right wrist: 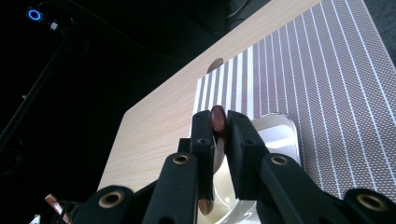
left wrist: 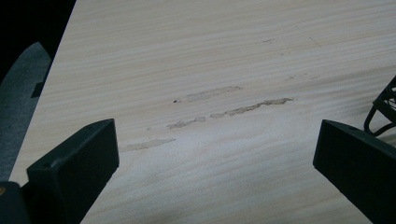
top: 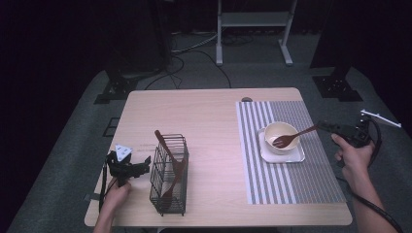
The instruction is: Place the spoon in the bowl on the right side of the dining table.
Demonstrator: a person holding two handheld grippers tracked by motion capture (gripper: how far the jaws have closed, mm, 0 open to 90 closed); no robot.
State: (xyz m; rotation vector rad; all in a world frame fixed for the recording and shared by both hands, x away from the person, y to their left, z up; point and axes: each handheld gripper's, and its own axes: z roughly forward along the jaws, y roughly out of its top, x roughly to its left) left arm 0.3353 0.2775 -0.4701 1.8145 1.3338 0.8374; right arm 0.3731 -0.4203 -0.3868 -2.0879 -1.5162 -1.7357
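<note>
Right gripper, right side of high view, jaws pinching handle end of brown wooden fork. Fork head sits in cream bowl, bowl on small white tray, tray on striped placemat. Left gripper, lower left, jaws spread wide, nothing between, just bare table. Wire basket just beside it, holding two brown utensils.

A dim lab or studio: black curtains, floor cables, equipment stands.
</note>
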